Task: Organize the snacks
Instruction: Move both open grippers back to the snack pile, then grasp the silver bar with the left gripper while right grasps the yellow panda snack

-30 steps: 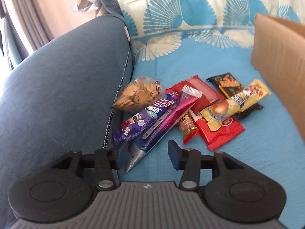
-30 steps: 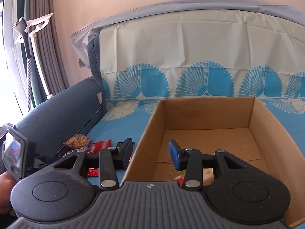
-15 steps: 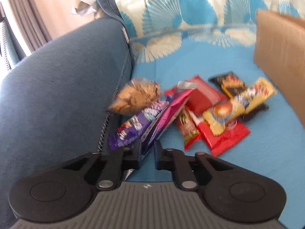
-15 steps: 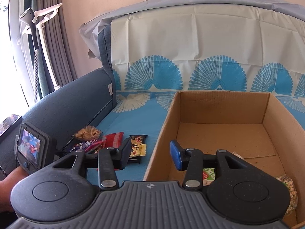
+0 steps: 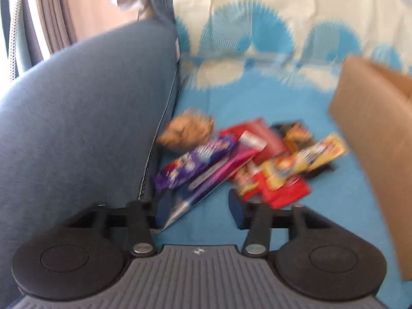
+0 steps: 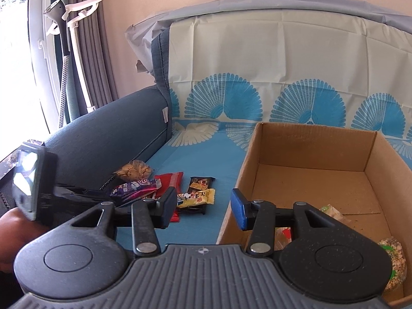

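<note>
A heap of snack packets lies on the blue sofa cover: a clear cookie bag, a purple packet, a long pink packet, a red packet, a yellow one and a black one. My left gripper stands just before the heap, its jaws opening. The pink packet's silver end lies between them beside the left finger, and the pads do not press on it. My right gripper hovers over the near left corner of the cardboard box, jaws opening with nothing between them.
The dark blue sofa arm rises left of the heap. Inside the box lie a green-and-white packet and a bag of puffed snacks. A hand and the left device show at the right wrist view's left edge.
The left jaws shut on the pink packet's end half a second ago and now stand apart again. The right gripper has shifted left, so more of the heap shows.
</note>
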Tool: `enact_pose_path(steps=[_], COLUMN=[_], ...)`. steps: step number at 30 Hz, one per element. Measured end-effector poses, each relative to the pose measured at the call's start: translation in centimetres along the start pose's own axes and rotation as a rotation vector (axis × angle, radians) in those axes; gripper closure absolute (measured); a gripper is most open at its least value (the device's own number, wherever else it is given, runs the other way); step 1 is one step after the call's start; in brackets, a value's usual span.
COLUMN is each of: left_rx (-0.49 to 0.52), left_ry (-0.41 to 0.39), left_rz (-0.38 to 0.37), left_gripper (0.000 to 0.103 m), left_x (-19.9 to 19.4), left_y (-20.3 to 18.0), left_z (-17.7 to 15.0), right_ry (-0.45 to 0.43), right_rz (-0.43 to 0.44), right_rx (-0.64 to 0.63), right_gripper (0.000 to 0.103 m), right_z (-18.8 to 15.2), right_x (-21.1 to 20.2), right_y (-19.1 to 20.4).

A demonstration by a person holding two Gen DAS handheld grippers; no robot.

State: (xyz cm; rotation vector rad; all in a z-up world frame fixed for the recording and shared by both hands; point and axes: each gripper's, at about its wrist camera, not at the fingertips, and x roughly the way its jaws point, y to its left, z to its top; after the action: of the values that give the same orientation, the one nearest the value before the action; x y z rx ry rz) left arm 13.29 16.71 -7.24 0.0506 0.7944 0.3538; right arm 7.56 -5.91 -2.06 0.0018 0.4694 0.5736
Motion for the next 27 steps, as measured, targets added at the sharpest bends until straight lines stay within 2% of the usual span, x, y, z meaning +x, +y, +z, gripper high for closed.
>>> enact_pose_path(steps=[5,9,10,11,12,13,16,19,21,26,27], left_rx=[0.178,0.205,0.208,0.208,0.211,0.211,0.178,0.133,0.085,-0.046,-0.066], left_ry=[0.010,-0.029,-0.035,-0.035,-0.037,-0.050,-0.136,-0.235,-0.256,-0.196,-0.178], left_rz=[0.154,0.206,0.199,0.183,0.176,0.171,0.113,0.006,-0.053,-0.185,-0.190], left_gripper=[0.047,0.050,0.063,0.081,0.081,0.086,0.097,0.099,0.099,0.099,0.099], left_x=[2.4,3.5,3.6,3.6,3.6,3.3,1.6,-1.1,-2.6,-4.1,-4.2], left_y=[-3.3,-3.9,-4.0,-3.9,-3.8,-3.8,-3.5,-3.1,-2.6,-1.0,-0.9], left_z=[-0.3,-0.6,-0.7,-0.6,-0.6,-0.7,-0.4,-0.4,-0.4,-0.4,-0.4], right_ry=[-0.008,0.002,0.003,0.005,0.006,0.008,0.015,0.020,0.024,0.036,0.039], right_rz=[0.010,0.011,0.013,0.015,0.017,0.020,0.027,0.037,0.040,0.038,0.036], right_rx=[-0.021,-0.008,-0.006,-0.006,-0.004,-0.002,-0.005,-0.023,-0.038,-0.081,-0.090], right_gripper=[0.048,0.047,0.047,0.047,0.047,0.046,0.046,0.046,0.046,0.046,0.046], right_z=[0.0,0.0,0.0,0.1,0.1,0.1,0.0,-0.1,-0.3,-0.7,-0.8], right_x=[-0.4,-0.2,-0.1,0.0,0.1,0.2,0.6,0.8,1.0,1.1,1.0], right_y=[0.0,-0.5,-0.5,-0.5,-0.4,-0.4,0.0,0.8,1.3,2.2,2.3])
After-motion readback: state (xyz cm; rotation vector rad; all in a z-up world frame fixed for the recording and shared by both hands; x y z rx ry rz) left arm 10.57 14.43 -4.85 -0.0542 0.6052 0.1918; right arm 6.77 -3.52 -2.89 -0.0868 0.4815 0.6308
